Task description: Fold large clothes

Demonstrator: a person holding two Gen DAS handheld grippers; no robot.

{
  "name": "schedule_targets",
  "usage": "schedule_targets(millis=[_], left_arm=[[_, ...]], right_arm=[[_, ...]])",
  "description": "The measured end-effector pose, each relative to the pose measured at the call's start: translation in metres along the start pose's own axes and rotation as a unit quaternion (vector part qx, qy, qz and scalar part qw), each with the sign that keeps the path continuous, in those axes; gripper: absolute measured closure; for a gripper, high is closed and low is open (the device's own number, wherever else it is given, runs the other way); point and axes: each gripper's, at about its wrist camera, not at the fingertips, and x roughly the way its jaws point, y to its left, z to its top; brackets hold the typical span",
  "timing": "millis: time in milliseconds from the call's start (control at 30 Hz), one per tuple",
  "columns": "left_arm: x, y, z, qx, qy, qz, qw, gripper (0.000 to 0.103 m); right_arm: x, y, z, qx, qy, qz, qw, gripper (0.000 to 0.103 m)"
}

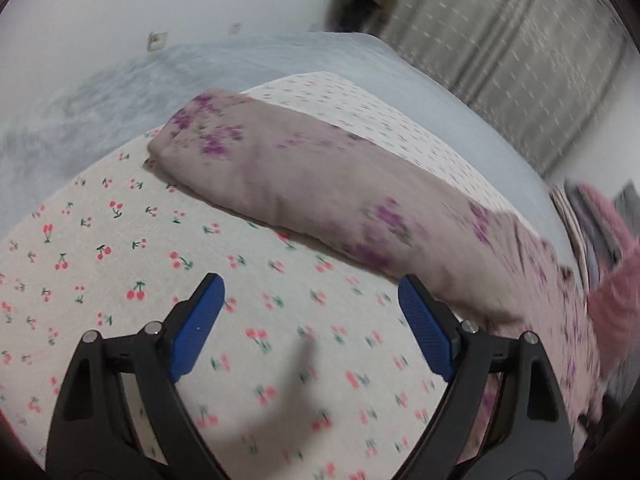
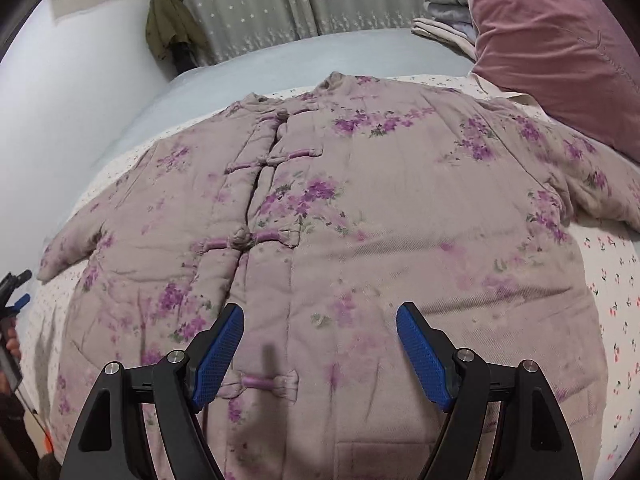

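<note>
You are working on a bed (image 2: 248,56) covered by a cherry-print sheet (image 1: 120,264), curtains behind it. The padded floral jacket (image 2: 360,208) lies flat and face up, its fastenings done up, both sleeves spread toward 9 and 3 o'clock. Your right tool (image 2: 320,354) hovers over the hem, fingers apart and empty. Your left tool (image 1: 310,326) is apart too, over bare sheet with the left sleeve (image 1: 304,192) at 1 o'clock. No fold looks made yet; every fold remains.
</note>
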Motion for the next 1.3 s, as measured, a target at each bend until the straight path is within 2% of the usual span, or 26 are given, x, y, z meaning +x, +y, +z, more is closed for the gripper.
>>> schedule_targets(millis=[167, 233, 267, 300, 400, 433, 467, 533, 667, 767, 867, 1000, 1100, 1300], left_arm=[[0.058, 0.041, 0.021, -0.101, 0.016, -0.043, 0.9938, 0.015], [0.063, 0.048, 0.031, -0.121, -0.018, -0.05, 0.9912, 0.017], [0.068, 0.052, 0.039, -0.141, -0.031, -0.045, 0.9884, 0.021], [0.071, 0.054, 0.043, -0.154, -0.033, -0.04, 0.9868, 0.024], [0.078, 0.058, 0.054, -0.19, -0.036, -0.02, 0.9809, 0.05], [0.079, 0.057, 0.057, -0.194, -0.03, -0.01, 0.9804, 0.062], [0.077, 0.055, 0.058, -0.192, -0.028, -0.003, 0.9811, 0.079], [0.066, 0.047, 0.063, -0.177, -0.037, 0.0, 0.9835, 0.085], [0.017, 0.012, 0.077, -0.117, -0.103, -0.013, 0.9877, 0.088], [-0.019, -0.028, 0.088, -0.075, -0.136, -0.04, 0.9871, 0.089], [-0.052, -0.075, 0.095, -0.031, -0.156, -0.086, 0.9834, 0.09], [-0.086, -0.145, 0.088, 0.029, -0.167, -0.153, 0.9735, 0.09], [-0.093, -0.193, 0.078, 0.072, -0.157, -0.203, 0.9639, 0.09], [-0.093, -0.29, 0.01, 0.158, -0.101, -0.291, 0.9383, 0.092]], right_arm=[[0.003, 0.004, 0.0, -0.011, -0.011, 0.003, 1.0, 0.023], [0.004, 0.006, -0.001, -0.013, -0.013, 0.008, 1.0, 0.023], [0.005, 0.007, -0.001, -0.014, -0.013, 0.012, 1.0, 0.023], [0.006, 0.008, 0.0, -0.016, -0.014, 0.015, 1.0, 0.023], [0.007, 0.01, 0.0, -0.023, -0.018, 0.011, 1.0, 0.023], [0.007, 0.01, 0.0, -0.024, -0.018, 0.008, 1.0, 0.023], [0.007, 0.009, 0.0, -0.026, -0.018, 0.005, 0.999, 0.023], [0.007, 0.008, 0.001, -0.027, -0.019, 0.002, 0.999, 0.023], [0.003, 0.004, 0.004, -0.026, -0.029, -0.004, 0.999, 0.023], [0.001, 0.003, 0.007, -0.024, -0.033, -0.004, 0.999, 0.023], [-0.004, 0.002, 0.009, -0.022, -0.04, -0.002, 0.999, 0.023], [-0.01, -0.001, 0.011, -0.019, -0.049, -0.002, 0.999, 0.023], [-0.014, -0.005, 0.012, -0.01, -0.053, 0.004, 0.999, 0.023], [-0.02, -0.013, 0.014, 0.007, -0.06, 0.011, 0.998, 0.023]])
